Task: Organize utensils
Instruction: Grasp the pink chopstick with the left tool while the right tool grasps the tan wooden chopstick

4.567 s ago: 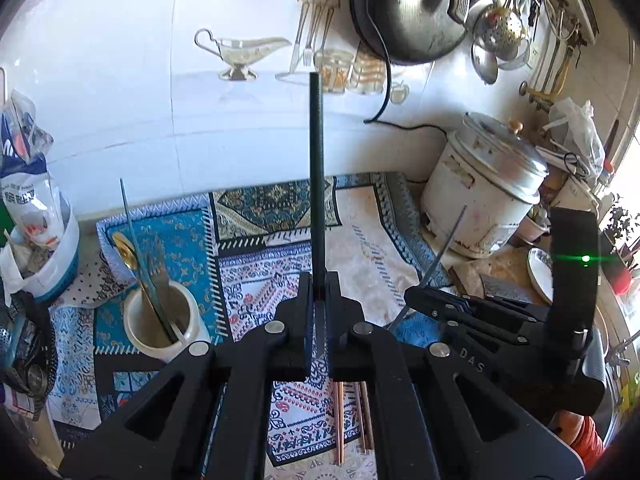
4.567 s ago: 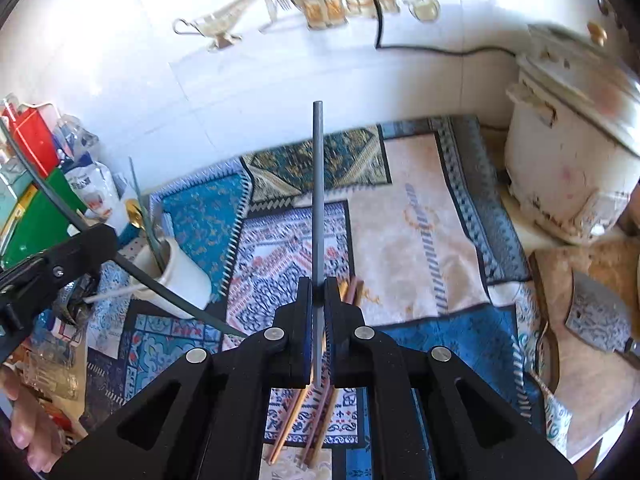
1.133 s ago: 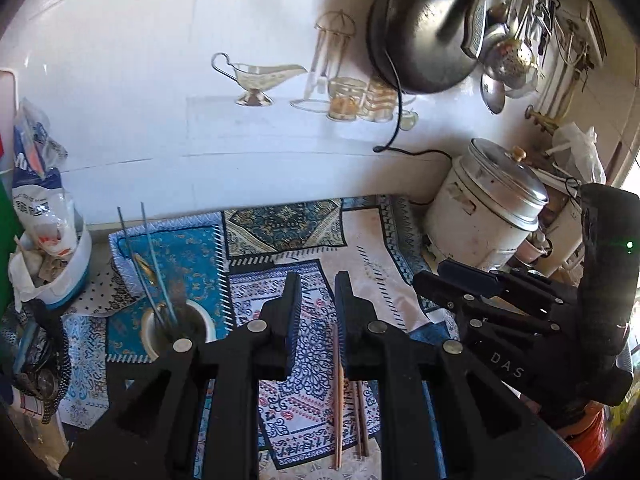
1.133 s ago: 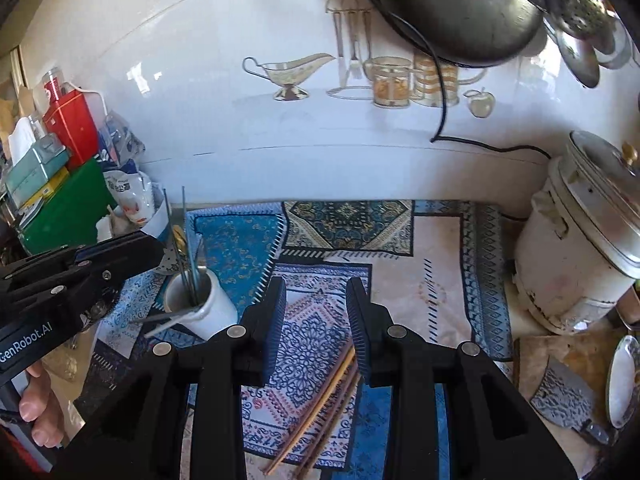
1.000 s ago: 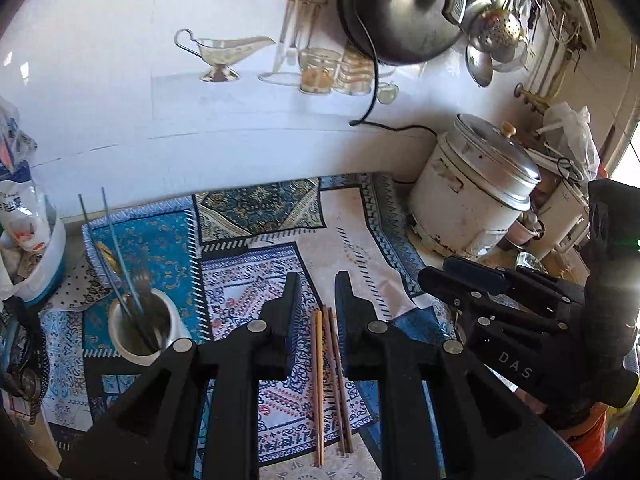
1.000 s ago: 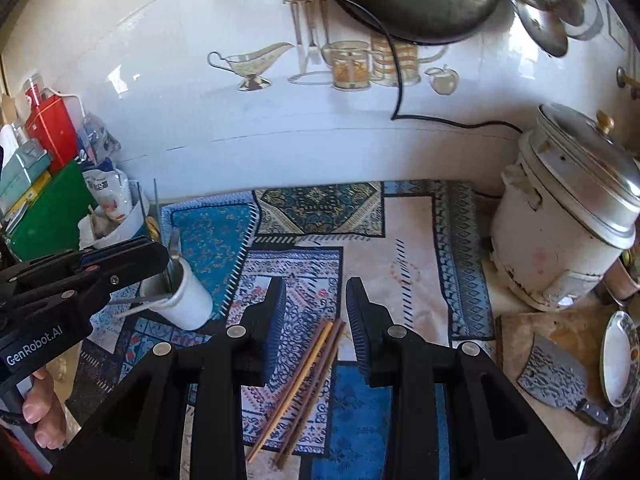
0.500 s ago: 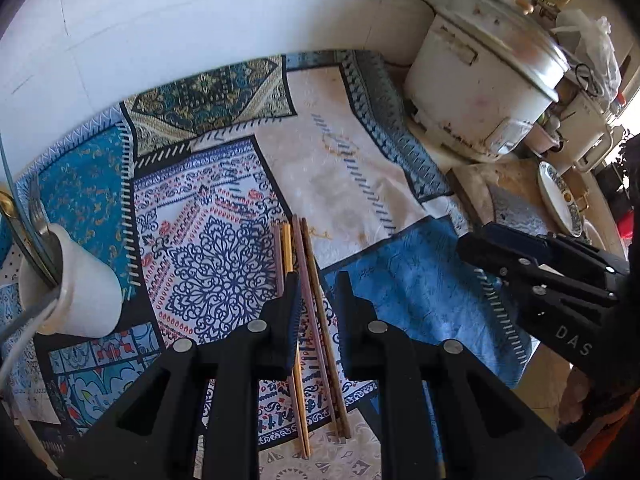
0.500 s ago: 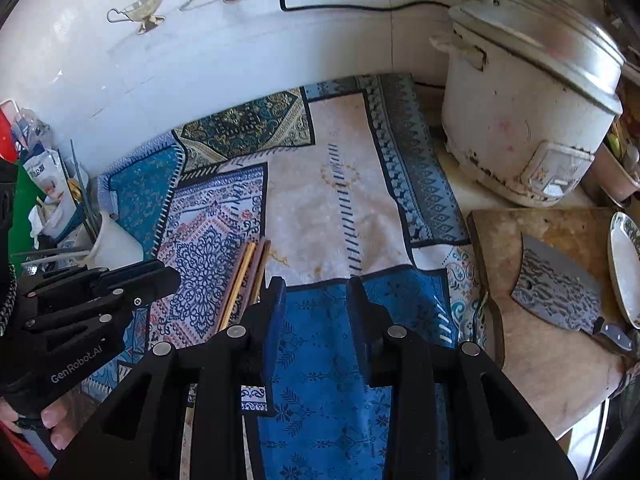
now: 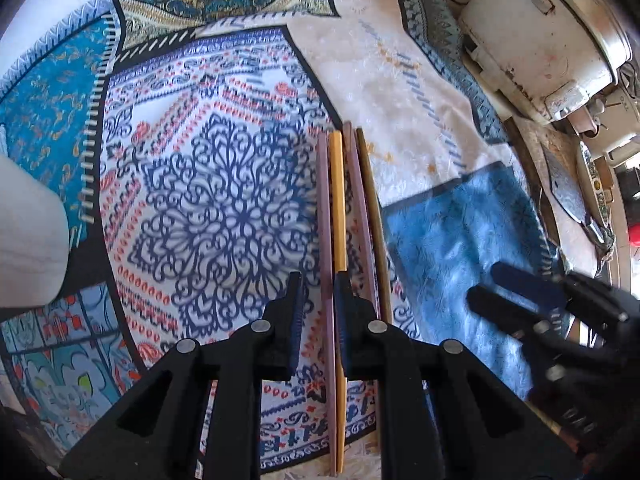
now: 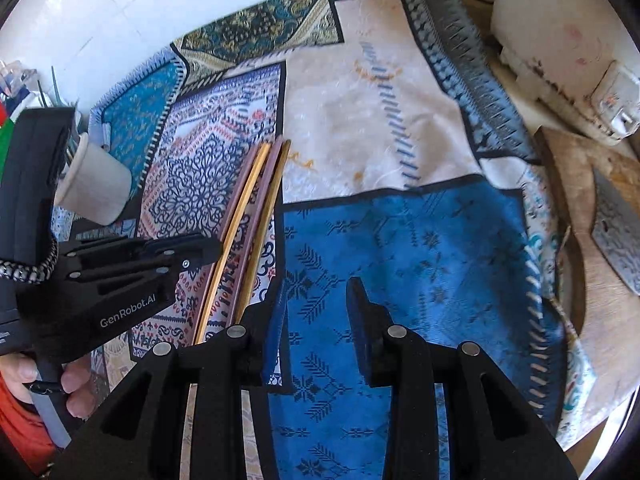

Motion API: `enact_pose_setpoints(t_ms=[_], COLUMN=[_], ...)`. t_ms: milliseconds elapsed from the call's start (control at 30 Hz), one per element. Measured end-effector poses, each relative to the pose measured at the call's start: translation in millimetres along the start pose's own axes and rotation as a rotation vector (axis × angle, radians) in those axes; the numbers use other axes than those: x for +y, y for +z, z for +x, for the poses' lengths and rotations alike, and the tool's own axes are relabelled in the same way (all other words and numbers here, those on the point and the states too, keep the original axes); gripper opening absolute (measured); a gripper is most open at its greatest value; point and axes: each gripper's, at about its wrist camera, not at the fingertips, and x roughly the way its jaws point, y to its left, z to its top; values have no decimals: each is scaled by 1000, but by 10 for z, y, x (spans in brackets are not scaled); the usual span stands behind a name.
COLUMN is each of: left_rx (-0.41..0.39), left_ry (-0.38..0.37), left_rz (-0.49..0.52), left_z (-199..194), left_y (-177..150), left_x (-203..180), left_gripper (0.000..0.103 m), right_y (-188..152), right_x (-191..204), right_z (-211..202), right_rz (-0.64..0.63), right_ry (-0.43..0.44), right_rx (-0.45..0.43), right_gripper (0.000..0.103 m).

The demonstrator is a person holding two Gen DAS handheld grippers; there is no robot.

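Observation:
Several wooden chopsticks (image 9: pixel 340 208) lie side by side on the patterned cloth (image 9: pixel 208 184); they also show in the right wrist view (image 10: pixel 256 196). My left gripper (image 9: pixel 318 288) is open and low over them, its jaws straddling the leftmost pinkish stick (image 9: pixel 325 216). It appears in the right wrist view (image 10: pixel 200 248) beside the sticks. My right gripper (image 10: pixel 316 296) is open and empty over the blue patch of cloth (image 10: pixel 400 264), just right of the chopsticks. The white utensil cup (image 10: pixel 94 184) with metal utensils stands at the left.
A white rice cooker (image 9: pixel 548 40) stands at the right. A wooden cutting board (image 10: pixel 592 248) with a cleaver (image 10: pixel 616 220) lies at the right edge. A white tiled wall (image 10: pixel 120 12) backs the counter. Packets stand at the far left.
Both grippers have dropped from near the cup toward the cloth. The left one now sits low over the chopsticks; the right one moved over the blue patch. Both stay open.

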Motion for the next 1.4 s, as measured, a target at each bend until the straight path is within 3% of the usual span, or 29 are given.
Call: enact_pose_setpoints(t_ms=[367, 500, 633, 833, 900, 967, 1033, 1200, 1400], left_rx=[-16, 5, 11, 9, 8, 12, 20, 27, 18], left_ry=[47, 15, 30, 45, 54, 49, 30, 45, 91], left_rz=[61, 49, 53, 65, 76, 66, 47, 76, 129], left_z=[68, 32, -31, -52, -46, -36, -27, -2, 4], left_y=[45, -8, -51, -62, -66, -46, -25, -6, -1], left_x=[-13, 83, 187, 203, 182, 182, 203, 161, -16], left_gripper=[5, 5, 5, 5, 5, 5, 5, 4, 4], right_y=[36, 81, 125, 205, 232, 256, 279, 294, 225], right_x=[42, 134, 203, 248, 297, 365, 392, 281, 139], right_z=[206, 284, 360, 409, 428, 456, 469, 463, 277], right_rz=[49, 41, 32, 15, -6, -33, -36, 25, 48], right_ry=[45, 62, 61, 42, 10, -37, -45, 11, 7], right_rx=[27, 35, 31, 28, 14, -7, -14, 10, -28], right_gripper=[28, 28, 28, 25, 21, 10, 10, 7, 6])
